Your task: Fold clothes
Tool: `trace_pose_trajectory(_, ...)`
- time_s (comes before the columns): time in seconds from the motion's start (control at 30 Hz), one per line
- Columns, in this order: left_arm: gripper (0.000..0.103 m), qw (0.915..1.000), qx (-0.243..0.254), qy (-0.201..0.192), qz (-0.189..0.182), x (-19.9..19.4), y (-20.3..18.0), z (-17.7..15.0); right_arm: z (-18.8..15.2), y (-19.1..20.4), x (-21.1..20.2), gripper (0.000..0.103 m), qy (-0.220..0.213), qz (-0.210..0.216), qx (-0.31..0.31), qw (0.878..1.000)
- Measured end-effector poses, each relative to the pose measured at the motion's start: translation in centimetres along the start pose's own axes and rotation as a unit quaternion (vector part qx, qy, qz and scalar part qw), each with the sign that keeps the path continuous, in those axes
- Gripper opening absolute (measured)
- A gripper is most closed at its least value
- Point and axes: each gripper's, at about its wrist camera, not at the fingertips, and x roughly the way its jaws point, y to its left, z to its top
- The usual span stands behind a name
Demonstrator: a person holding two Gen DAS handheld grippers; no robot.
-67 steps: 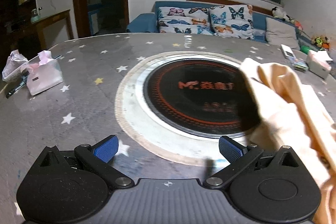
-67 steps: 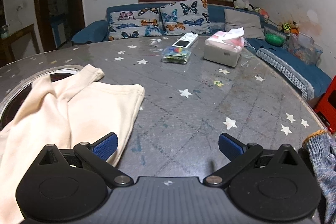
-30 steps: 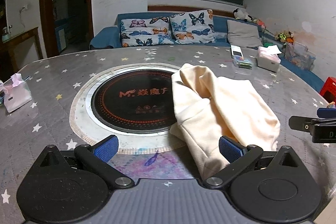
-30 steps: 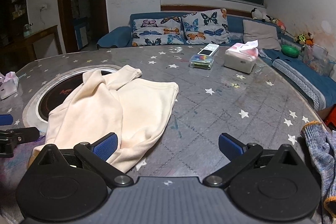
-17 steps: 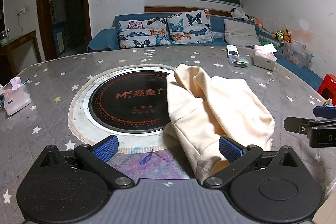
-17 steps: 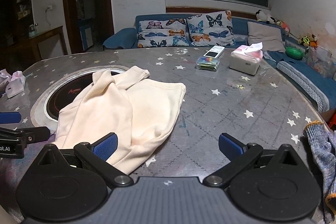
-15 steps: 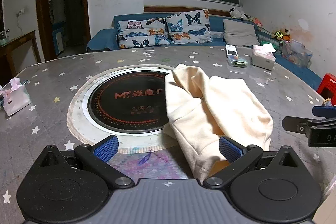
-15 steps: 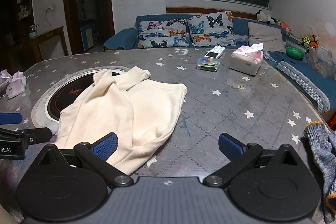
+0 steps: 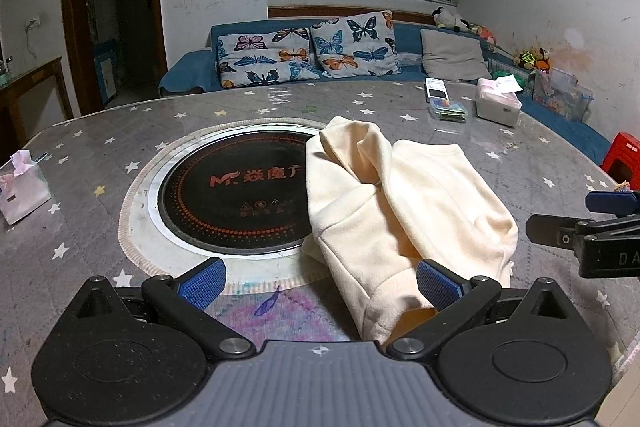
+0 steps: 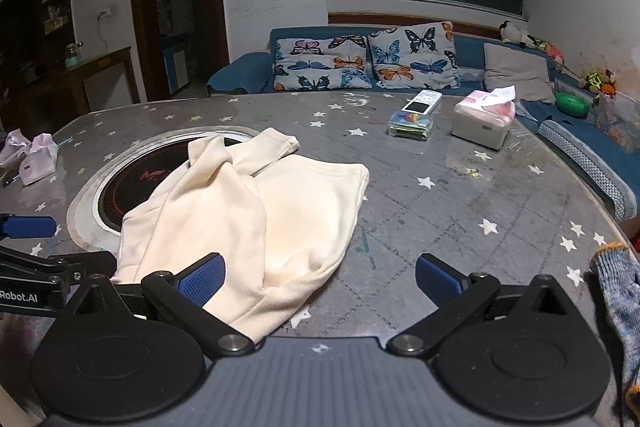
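Cream fleece garment [image 9: 404,211] rumpled on the starred table [image 10: 460,211]
Left gripper [image 9: 320,279] and right gripper [image 10: 318,275] both gape wide, holding nothing; soft folds overlap the round black hob [image 9: 232,195].

We see a home living room at night: a blue sofa [image 9: 192,75] with butterfly cushions [image 9: 354,45], plush toys [image 10: 516,33], and a starry-clothed dining table [image 10: 460,211] with inset hob [image 9: 232,195].
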Motion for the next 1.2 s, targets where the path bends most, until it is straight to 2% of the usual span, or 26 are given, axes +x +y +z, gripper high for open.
trace_pose_trajectory(0.23,0.103,1.0,-0.002,0.001,0.003,0.9,0.4,0.6,1.1,0.3,1.0,0.098,0.007,0.02,-0.003,1.0)
trace_pose_trajectory(0.63,0.103,0.9996,-0.021,0.012,0.017,3.0,2.4,1.2,4.9,2.5,5.0,0.083,0.014,0.079,-0.027,0.996)
trace_pose_trajectory(0.83,0.103,0.999,-0.033,0.02,0.025,3.8,3.8,1.2,6.9,4.4,7.7,0.07,0.017,0.103,-0.048,0.993)
trace_pose_trajectory(1.0,0.103,0.9984,-0.04,0.024,0.032,4.3,4.7,1.4,7.6,5.0,9.7,0.05,0.031,0.111,-0.051,0.992)
trace_pose_trajectory(1.07,0.103,0.9981,-0.043,0.025,0.035,4.5,5.0,1.5,7.8,5.0,10.5,0.047,0.038,0.113,-0.05,0.992)
trace_pose_trajectory(1.2,0.103,0.9978,-0.045,0.027,0.041,5.0,5.5,1.8,8.1,5.1,12.1,0.032,0.051,0.118,-0.048,0.991)
